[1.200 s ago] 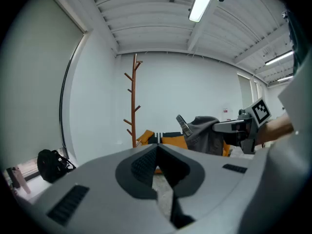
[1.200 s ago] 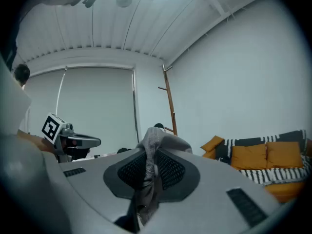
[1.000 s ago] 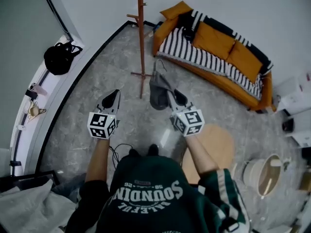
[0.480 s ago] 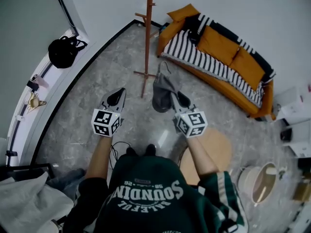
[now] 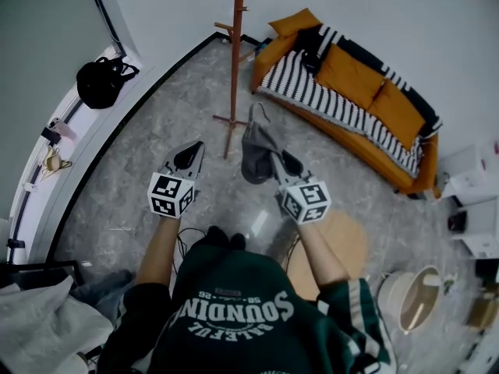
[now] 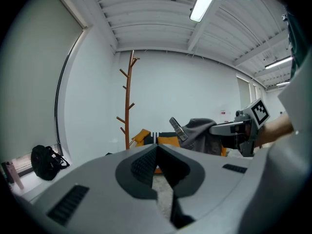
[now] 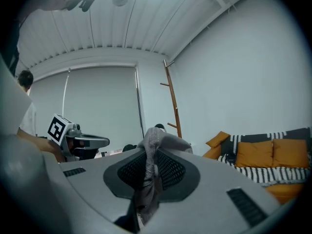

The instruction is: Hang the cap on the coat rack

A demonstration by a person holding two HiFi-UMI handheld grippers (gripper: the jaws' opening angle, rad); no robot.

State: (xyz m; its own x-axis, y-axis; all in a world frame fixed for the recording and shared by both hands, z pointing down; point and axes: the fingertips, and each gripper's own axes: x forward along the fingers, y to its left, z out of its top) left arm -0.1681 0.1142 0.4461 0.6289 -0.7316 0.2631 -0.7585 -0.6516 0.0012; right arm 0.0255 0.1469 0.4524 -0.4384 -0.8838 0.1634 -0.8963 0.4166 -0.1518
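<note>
yeah, right hand-held gripper pinching grey cap; coat rack upright ahead, bit to its left, well apart; left hand-held gripper pressed together, empty.

Shut left tongs, clamped right tongs

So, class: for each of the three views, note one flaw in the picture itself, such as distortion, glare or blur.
Head view: the fisheye lens bends the wall edges, the coat rack leans, and a pale glare patch sits on the floor. Left gripper view: black round vignette, and the ceiling light burns out white. Right gripper view: same vignette, and the cap in the right tongs looks soft, so near the lens.
</note>
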